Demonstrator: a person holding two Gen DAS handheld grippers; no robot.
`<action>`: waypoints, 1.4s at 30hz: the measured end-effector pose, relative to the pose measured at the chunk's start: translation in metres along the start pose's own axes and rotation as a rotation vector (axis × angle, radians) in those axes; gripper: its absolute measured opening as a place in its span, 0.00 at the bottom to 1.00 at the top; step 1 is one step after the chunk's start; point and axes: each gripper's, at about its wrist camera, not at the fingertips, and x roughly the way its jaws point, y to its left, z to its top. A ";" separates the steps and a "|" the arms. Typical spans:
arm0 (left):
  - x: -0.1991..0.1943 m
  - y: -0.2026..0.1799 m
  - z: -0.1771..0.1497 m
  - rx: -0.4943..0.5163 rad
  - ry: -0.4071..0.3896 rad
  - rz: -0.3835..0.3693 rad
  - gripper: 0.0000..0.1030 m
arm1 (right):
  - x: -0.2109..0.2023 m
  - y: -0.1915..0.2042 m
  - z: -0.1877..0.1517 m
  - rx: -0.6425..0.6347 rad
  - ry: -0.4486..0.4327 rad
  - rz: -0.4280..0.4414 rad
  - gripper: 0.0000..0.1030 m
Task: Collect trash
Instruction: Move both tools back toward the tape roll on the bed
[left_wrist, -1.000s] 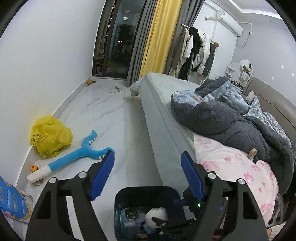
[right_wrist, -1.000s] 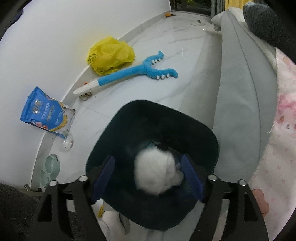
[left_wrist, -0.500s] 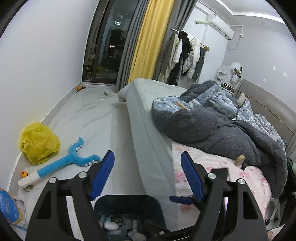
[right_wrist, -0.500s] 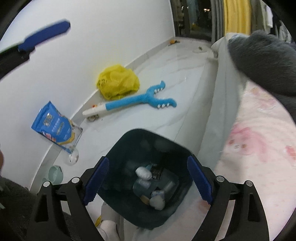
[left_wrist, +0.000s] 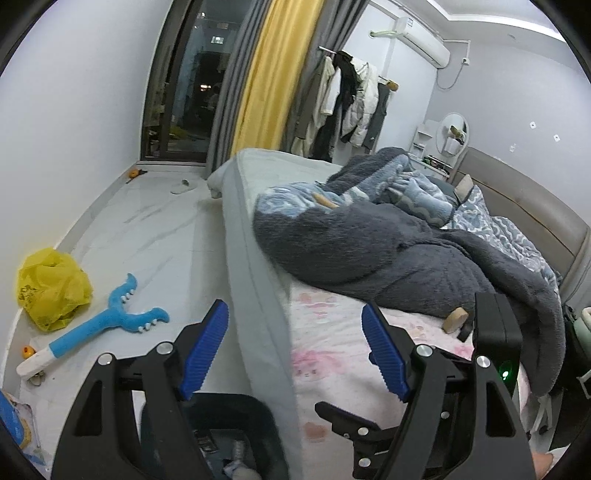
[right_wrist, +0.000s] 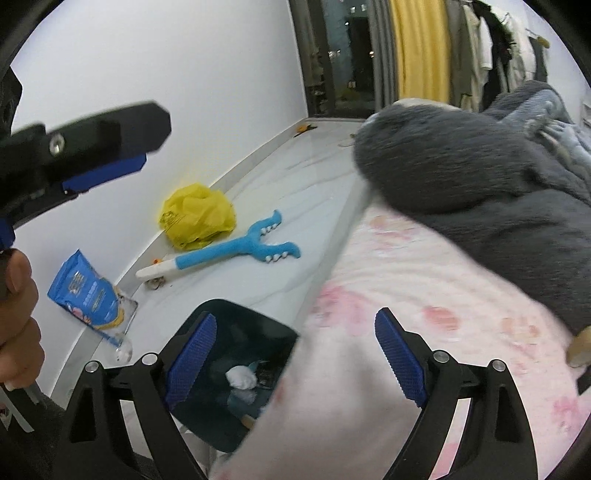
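Observation:
A dark bin (right_wrist: 236, 373) stands on the floor beside the bed and holds crumpled white tissue (right_wrist: 241, 377) and other trash; it also shows at the bottom of the left wrist view (left_wrist: 229, 435). My right gripper (right_wrist: 295, 363) is open and empty, above the bed edge and the bin. My left gripper (left_wrist: 295, 350) is open and empty, over the bed edge. A small tan roll (left_wrist: 455, 319) lies on the pink sheet (left_wrist: 340, 354) next to the grey blanket (left_wrist: 399, 254). The left gripper's finger shows at upper left of the right wrist view (right_wrist: 99, 147).
On the floor by the wall lie a yellow plastic bag (right_wrist: 197, 216), a blue toy grabber (right_wrist: 236, 251) and a blue packet (right_wrist: 86, 295). A white slipper (left_wrist: 183, 187) lies near the balcony door. Coats hang on a rack (left_wrist: 347, 107).
My right gripper opened and let the white tissue drop into the bin, then rose and swung right over the bed. My left gripper rose and turned towards the bed.

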 end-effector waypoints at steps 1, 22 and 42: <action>0.004 -0.006 0.001 0.001 0.005 -0.010 0.75 | -0.004 -0.004 -0.001 0.002 -0.006 -0.006 0.86; 0.064 -0.095 0.001 0.153 0.064 -0.086 0.81 | -0.072 -0.123 -0.011 0.096 -0.106 -0.135 0.86; 0.108 -0.154 -0.012 0.227 0.108 -0.150 0.91 | -0.117 -0.197 -0.043 0.135 -0.123 -0.194 0.86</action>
